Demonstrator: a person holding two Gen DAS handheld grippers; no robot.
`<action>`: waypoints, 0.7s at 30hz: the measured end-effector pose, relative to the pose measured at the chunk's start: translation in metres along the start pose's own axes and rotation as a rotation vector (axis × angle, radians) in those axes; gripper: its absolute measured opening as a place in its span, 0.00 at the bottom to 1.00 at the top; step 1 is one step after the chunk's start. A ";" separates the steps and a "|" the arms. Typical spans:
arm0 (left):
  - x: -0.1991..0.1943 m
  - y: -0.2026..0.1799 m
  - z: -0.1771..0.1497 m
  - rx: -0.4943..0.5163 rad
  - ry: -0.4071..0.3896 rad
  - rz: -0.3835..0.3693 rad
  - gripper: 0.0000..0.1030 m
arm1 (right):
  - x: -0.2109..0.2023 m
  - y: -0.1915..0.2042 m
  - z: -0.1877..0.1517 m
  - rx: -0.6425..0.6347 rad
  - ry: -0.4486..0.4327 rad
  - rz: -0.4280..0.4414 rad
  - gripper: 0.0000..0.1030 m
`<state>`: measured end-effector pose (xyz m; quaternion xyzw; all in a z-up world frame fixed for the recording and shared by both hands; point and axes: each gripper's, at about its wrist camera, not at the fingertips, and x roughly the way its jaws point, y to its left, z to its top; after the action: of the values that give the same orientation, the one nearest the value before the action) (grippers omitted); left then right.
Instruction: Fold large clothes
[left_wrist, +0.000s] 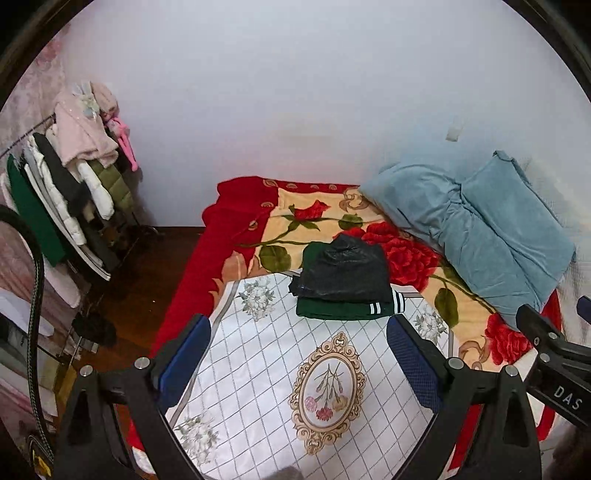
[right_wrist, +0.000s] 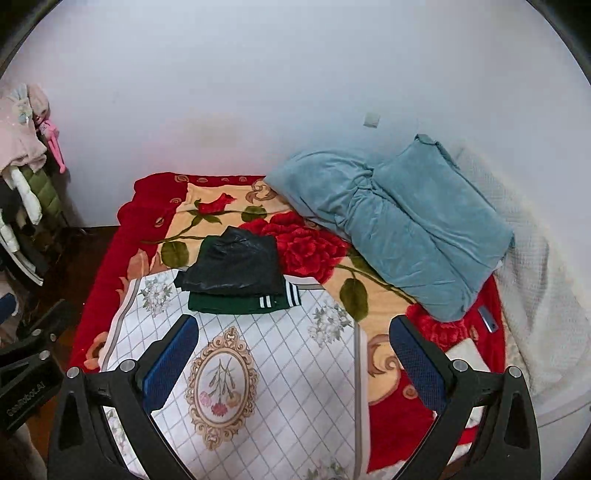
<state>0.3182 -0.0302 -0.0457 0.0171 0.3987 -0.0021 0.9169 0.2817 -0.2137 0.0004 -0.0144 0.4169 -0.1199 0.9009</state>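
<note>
A folded black garment (left_wrist: 345, 271) lies on top of a folded dark green garment with white stripes (left_wrist: 340, 308), stacked at the far edge of a white checked cloth (left_wrist: 266, 369) on the bed. The stack also shows in the right wrist view, black garment (right_wrist: 236, 266) over green garment (right_wrist: 240, 302), on the cloth (right_wrist: 291, 373). My left gripper (left_wrist: 297, 347) is open and empty, held above the cloth, short of the stack. My right gripper (right_wrist: 293, 347) is open and empty, above the cloth's right edge.
A red rose-patterned blanket (left_wrist: 236, 229) covers the bed. A folded blue quilt (left_wrist: 480, 225) lies at the right by the wall, beside a white cover (right_wrist: 535, 277). A clothes rack (left_wrist: 70, 184) with hanging coats stands left, over dark floor (left_wrist: 147, 280). A phone (right_wrist: 487, 319) lies near the quilt.
</note>
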 end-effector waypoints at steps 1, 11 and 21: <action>-0.006 0.000 -0.001 0.002 -0.001 -0.001 0.94 | -0.010 -0.003 -0.001 0.006 0.007 0.000 1.00; -0.050 -0.005 -0.010 -0.013 0.055 -0.034 0.94 | -0.090 -0.023 -0.010 0.012 -0.041 0.005 1.00; -0.077 -0.008 -0.012 -0.007 0.016 -0.003 0.94 | -0.113 -0.035 -0.014 0.026 -0.036 0.020 1.00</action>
<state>0.2564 -0.0390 0.0020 0.0133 0.4062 -0.0020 0.9137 0.1932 -0.2208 0.0804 -0.0009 0.3992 -0.1160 0.9095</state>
